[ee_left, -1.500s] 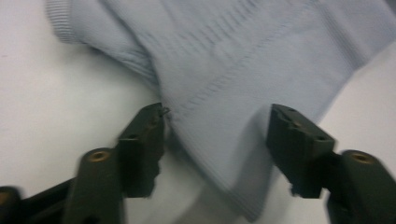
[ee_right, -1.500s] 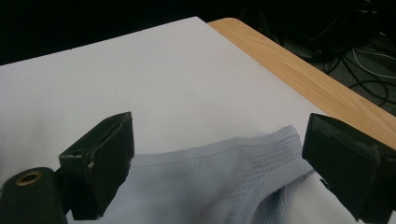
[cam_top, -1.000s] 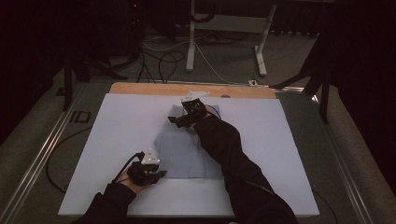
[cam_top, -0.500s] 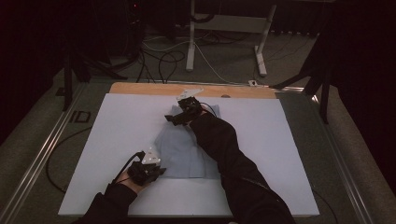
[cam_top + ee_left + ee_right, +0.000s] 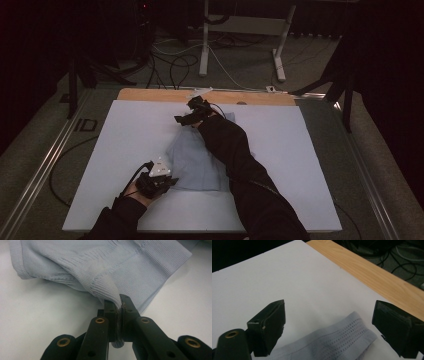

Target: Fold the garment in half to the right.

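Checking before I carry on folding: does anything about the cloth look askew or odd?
The light blue garment lies rumpled, not flat. Its near corner is pulled into a peak, pinched in the shut left gripper. The far ribbed edge lies loose on the white board between the open right gripper jaws. No damage shows.

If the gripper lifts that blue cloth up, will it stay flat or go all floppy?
Probably floppy: the blue cloth already bunches into soft folds where the left gripper pinches it. It likely weighs little, being thin ribbed knit. It probably won't slip, since its edge is clamped tight between the shut jaws.
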Tool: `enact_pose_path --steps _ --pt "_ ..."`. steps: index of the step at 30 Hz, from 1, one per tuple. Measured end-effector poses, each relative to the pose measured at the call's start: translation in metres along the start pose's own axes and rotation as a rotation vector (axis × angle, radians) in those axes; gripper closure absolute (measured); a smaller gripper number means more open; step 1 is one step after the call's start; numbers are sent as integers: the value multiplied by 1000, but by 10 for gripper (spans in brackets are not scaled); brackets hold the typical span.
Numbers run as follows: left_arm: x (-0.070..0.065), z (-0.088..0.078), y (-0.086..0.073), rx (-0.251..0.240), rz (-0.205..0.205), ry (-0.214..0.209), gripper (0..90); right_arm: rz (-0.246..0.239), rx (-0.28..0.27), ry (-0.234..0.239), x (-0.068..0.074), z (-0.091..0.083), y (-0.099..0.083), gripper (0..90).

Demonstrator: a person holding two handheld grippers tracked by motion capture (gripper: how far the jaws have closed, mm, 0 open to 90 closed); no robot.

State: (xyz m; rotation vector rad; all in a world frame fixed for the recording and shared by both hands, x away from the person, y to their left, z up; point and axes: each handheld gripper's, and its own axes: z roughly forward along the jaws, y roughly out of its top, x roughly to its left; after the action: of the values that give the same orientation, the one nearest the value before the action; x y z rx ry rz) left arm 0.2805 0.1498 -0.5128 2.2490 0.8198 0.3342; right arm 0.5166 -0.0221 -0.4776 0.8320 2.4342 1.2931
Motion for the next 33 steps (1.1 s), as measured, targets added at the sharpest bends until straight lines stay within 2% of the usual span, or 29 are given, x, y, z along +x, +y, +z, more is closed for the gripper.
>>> enact_pose_path --steps 4,8,11,14,20,26,27,30,33 --pt "-1 0 1 -6 -6 -13 874 37 39 -18 -7 10 1 139" --pt "-1 -1 1 -6 -18 -14 874 69 84 -59 -12 20 1 212" --pt "-1 -1 1 -4 -24 -18 874 65 115 -84 -15 27 0 270" --pt "-2 -1 1 -6 -21 -20 874 87 139 -91 -16 32 -1 298" --pt "-3 -1 2 -8 -18 -30 874 64 199 -115 -16 47 -7 345" --pt "-3 0 2 -7 -19 -33 874 32 234 -146 -13 54 -9 406" --pt "-3 0 2 -6 -17 -33 874 17 259 -165 -10 57 -10 456" --pt "-3 0 2 -7 -17 -31 874 -10 279 -174 -8 60 -12 499" --pt "-3 1 2 -6 -18 -32 874 -24 287 -186 -9 59 -11 586"
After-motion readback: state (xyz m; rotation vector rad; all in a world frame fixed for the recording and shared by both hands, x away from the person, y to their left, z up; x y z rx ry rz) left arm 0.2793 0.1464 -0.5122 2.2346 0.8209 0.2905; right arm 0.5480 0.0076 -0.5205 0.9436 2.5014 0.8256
